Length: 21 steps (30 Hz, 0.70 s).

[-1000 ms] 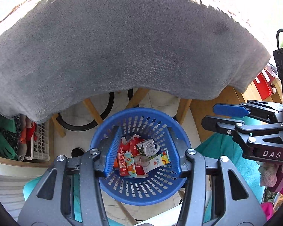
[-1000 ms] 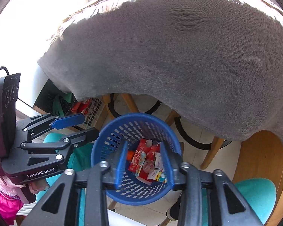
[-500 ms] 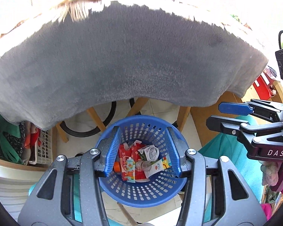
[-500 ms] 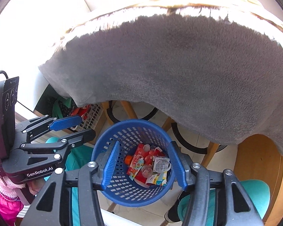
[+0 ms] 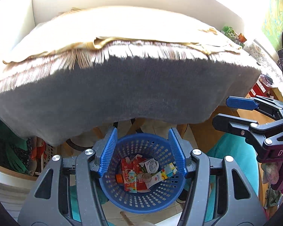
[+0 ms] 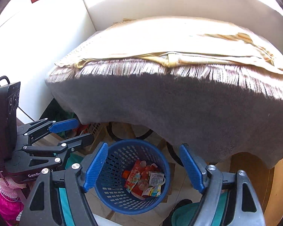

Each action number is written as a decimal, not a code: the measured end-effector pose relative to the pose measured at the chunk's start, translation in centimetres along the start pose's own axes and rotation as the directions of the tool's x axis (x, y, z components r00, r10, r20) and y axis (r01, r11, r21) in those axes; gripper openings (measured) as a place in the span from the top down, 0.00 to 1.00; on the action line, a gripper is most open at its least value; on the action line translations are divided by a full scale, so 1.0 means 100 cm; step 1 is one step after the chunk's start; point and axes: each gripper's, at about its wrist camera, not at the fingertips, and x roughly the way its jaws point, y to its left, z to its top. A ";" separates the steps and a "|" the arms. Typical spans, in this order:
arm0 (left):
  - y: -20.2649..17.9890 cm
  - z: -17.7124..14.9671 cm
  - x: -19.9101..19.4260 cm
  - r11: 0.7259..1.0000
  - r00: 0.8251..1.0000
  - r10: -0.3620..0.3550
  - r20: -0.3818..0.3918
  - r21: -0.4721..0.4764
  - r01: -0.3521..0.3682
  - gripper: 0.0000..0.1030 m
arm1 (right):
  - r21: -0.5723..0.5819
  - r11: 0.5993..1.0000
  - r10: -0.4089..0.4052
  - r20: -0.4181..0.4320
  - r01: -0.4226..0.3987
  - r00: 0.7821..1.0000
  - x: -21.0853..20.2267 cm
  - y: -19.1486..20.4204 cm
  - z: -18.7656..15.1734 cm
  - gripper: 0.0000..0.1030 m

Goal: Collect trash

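A blue perforated basket (image 5: pixel 141 205) stands on the floor below the table edge, also in the right wrist view (image 6: pixel 111 197). It holds trash (image 5: pixel 141 175): red snack wrappers, a white lid and a small carton, also in the right wrist view (image 6: pixel 145 180). My left gripper (image 5: pixel 141 152) is open and empty, high above the basket. My right gripper (image 6: pixel 143 166) is open wide and empty, also above the basket. Each gripper shows in the other's view, the right one (image 5: pixel 235 111) and the left one (image 6: pixel 73 130).
A table with a grey fleece cover (image 5: pixel 122 94) and a yellow fringed cloth (image 6: pixel 169 43) fills the upper view. Wooden legs and a black ring (image 6: pixel 141 133) stand under it. Teal fabric (image 5: pixel 234 154), a white crate (image 5: pixel 45 152) and a wooden panel (image 6: pixel 279 184) flank the basket.
Both grippers rose and tilted up, so the tabletop came into view and the basket looks smaller. The right gripper opened wider. The trash lies still.
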 end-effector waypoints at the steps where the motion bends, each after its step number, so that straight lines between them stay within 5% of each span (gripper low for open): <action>1: 0.000 0.002 -0.004 1.000 1.000 0.000 0.011 0.000 0.000 0.44 | -0.004 1.000 -0.001 0.008 0.001 1.000 -0.003 0.002 0.002 0.21; 4: -0.002 0.011 -0.016 1.000 0.999 0.002 0.049 0.000 -0.002 0.44 | -0.013 1.000 -0.002 0.038 0.002 0.999 -0.013 0.005 0.009 0.20; 10: -0.002 0.032 -0.052 1.000 0.988 0.009 0.153 -0.018 -0.006 0.27 | -0.023 1.000 0.006 0.120 -0.004 0.993 -0.040 0.009 0.027 0.16; 21: -0.005 0.071 -0.114 0.999 0.938 0.039 0.345 -0.021 -0.034 0.17 | -0.029 1.000 0.015 0.280 -0.008 0.960 -0.093 0.014 0.061 0.11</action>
